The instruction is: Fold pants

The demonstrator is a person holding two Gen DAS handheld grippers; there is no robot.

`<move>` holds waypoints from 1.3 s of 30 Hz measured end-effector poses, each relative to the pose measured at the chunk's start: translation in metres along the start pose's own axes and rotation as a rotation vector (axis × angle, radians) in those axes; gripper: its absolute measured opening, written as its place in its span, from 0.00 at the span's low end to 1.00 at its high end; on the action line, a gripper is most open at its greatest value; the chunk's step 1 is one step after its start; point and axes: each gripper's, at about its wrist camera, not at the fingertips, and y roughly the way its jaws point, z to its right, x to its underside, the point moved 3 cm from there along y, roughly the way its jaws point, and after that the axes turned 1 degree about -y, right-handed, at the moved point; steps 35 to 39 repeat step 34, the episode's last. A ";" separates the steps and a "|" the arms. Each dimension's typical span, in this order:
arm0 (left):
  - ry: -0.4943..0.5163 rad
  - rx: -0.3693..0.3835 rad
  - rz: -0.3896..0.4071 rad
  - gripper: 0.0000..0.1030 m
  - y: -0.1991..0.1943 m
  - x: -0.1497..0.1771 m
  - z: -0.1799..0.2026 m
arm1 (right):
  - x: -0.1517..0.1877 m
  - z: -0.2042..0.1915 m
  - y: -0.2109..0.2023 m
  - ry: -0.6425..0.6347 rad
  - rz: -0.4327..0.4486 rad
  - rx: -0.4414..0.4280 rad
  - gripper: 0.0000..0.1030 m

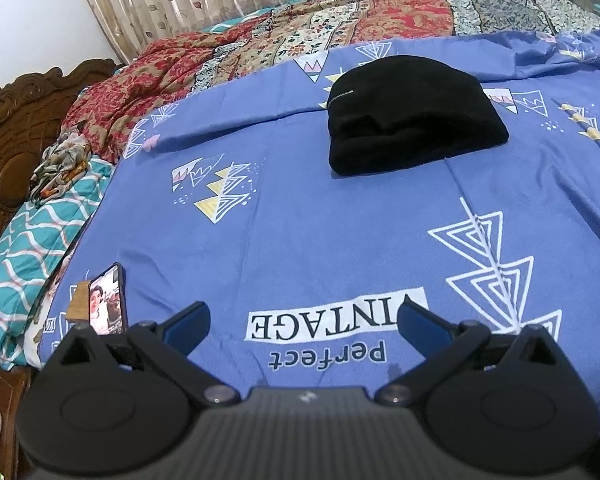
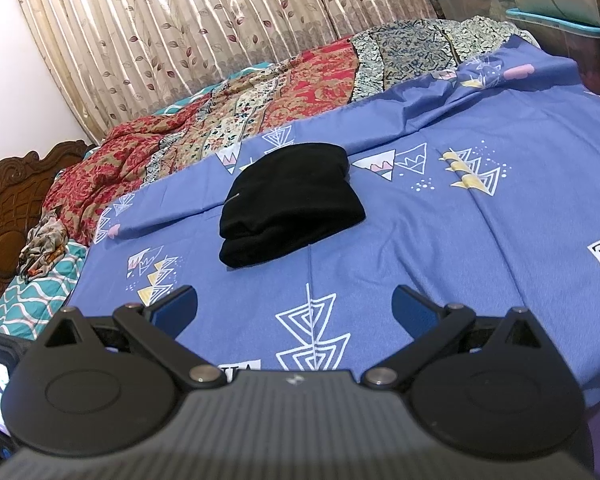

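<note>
The black pants (image 1: 414, 116) lie folded into a thick compact bundle on the blue patterned bedsheet (image 1: 320, 232), far ahead of both grippers. A short silver zipper shows on their top left. In the right wrist view the pants (image 2: 290, 202) sit ahead and slightly left. My left gripper (image 1: 304, 320) is open and empty, held above the sheet near the "Perfect VINTAGE" print. My right gripper (image 2: 294, 306) is open and empty, above the sheet well short of the pants.
A phone (image 1: 107, 300) with a lit screen lies on the sheet at the left. A red and cream patterned quilt (image 1: 260, 48) is heaped along the far side. A teal wavy pillow (image 1: 32, 248) and carved wooden headboard (image 1: 12, 136) are at the left. Curtains hang behind.
</note>
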 end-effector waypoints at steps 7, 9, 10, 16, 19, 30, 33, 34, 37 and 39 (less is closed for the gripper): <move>0.006 -0.003 -0.009 1.00 0.002 0.001 0.001 | 0.001 0.002 0.001 0.001 -0.003 -0.002 1.00; 0.007 -0.004 -0.011 1.00 0.003 0.001 0.001 | 0.002 0.003 0.002 0.003 -0.004 -0.001 1.00; 0.008 -0.004 -0.012 1.00 0.003 0.001 0.001 | 0.002 0.003 0.002 0.004 -0.005 -0.001 1.00; 0.013 -0.001 -0.015 1.00 0.003 0.002 0.003 | 0.003 0.005 0.003 0.007 -0.008 -0.002 1.00; 0.012 0.002 -0.020 1.00 0.004 0.002 0.003 | 0.003 0.005 0.003 0.008 -0.009 -0.002 1.00; 0.008 0.056 -0.052 1.00 0.005 0.004 0.005 | 0.004 0.007 0.004 0.010 -0.012 -0.002 1.00; 0.010 0.085 -0.059 1.00 0.004 0.005 0.007 | 0.003 0.006 0.004 0.010 -0.011 -0.002 1.00; 0.012 0.089 -0.057 1.00 0.003 0.005 0.008 | 0.004 0.006 0.004 0.009 -0.011 -0.003 1.00; 0.012 0.089 -0.057 1.00 0.003 0.005 0.008 | 0.004 0.006 0.004 0.009 -0.011 -0.003 1.00; 0.012 0.089 -0.057 1.00 0.003 0.005 0.008 | 0.004 0.006 0.004 0.009 -0.011 -0.003 1.00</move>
